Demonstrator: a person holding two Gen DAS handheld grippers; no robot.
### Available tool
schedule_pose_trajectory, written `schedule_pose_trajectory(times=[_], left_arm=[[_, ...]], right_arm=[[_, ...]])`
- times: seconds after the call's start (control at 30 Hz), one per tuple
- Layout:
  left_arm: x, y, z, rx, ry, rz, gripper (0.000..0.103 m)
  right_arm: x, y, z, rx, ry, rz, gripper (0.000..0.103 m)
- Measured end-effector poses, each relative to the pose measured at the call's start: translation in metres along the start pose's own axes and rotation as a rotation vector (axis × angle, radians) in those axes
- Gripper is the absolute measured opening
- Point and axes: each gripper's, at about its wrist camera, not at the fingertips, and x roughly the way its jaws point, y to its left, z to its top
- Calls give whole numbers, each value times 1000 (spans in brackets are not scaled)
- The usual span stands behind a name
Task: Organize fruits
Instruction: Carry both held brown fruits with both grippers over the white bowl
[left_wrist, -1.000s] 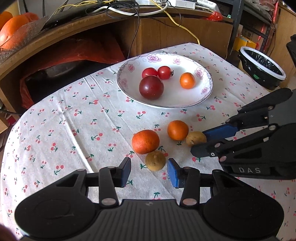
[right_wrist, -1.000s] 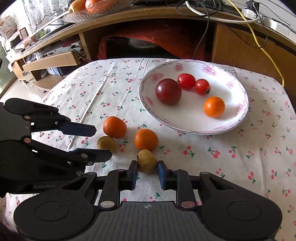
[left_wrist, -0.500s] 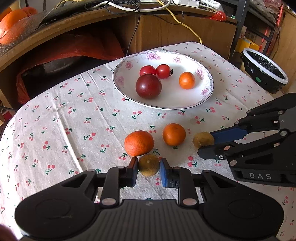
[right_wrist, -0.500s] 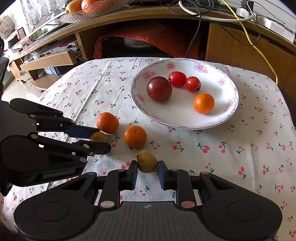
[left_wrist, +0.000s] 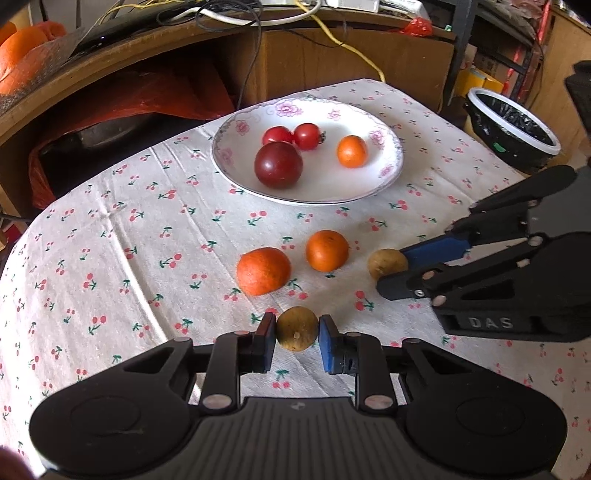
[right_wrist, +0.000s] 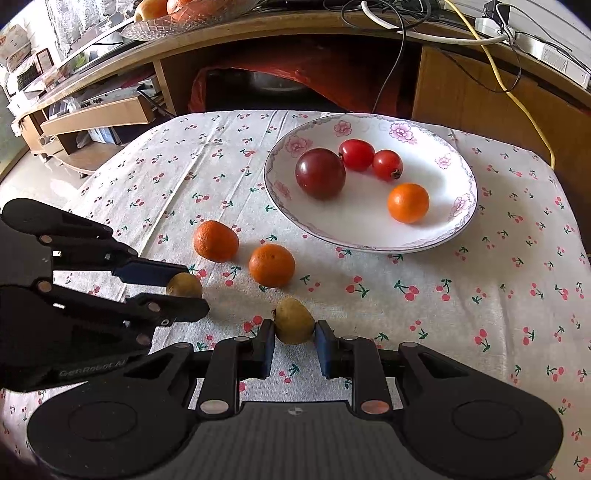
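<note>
Fingers (left_wrist: 328, 341) of both grippers, held low over the tablecloth (left_wrist: 110, 236), each clamp one brown fruit (left_wrist: 296, 328).

Oranges (right_wrist: 408, 202) three; tomatoes (right_wrist: 356, 154) two; kiwis (right_wrist: 294, 326) two.

Oranges (left_wrist: 291, 260) before plate (left_wrist: 388, 173)

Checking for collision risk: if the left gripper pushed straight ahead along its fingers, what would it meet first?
The left gripper, shut on a small brown fruit, would probably clip the nearer orange, which sits slightly left of its line; depth is uncertain.
</note>
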Motion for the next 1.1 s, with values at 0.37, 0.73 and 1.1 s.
schedule_pose_trajectory(times=[0.37,0.73,1.1], left_arm=[[6,-6,-1,43,8,13,34],[3,-6,-3,39,8,16,34],[-3,-5,-2,34,-2,26,33]], right_arm=[[4,2,1,-16,7,-6,20],[3,2,2,-16,9,-10,20],[-1,8,2,-34,4,-25,20]])
